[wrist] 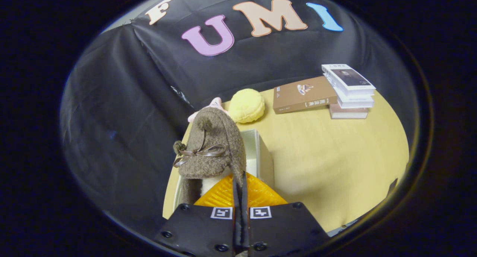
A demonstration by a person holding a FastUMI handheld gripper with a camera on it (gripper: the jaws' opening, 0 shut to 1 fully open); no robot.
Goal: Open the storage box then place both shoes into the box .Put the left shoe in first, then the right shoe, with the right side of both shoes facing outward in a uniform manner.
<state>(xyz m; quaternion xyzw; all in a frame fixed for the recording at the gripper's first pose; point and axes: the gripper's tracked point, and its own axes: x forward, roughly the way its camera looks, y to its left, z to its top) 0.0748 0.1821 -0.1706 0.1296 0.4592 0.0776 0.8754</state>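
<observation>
Beyond the fingers, a wooden table [335, 163] carries a stack of books [348, 91] and a yellow cushion [246, 105] well back. Nearer, the white storage box [261, 152] stands open, so that step looks done. Just ahead of the gripper [240, 186], whose fingers are pressed together on the collar of a brown fuzzy shoe [214, 149] with a ribbon bow, the shoe hangs over the box's near end. It seems about to go in; I cannot tell which shoe it is.

One brown fuzzy shoe [212, 145], one white storage box [261, 156], four books [328, 93], one yellow cushion [246, 105], one tongs [240, 182] pinching the shoe
</observation>
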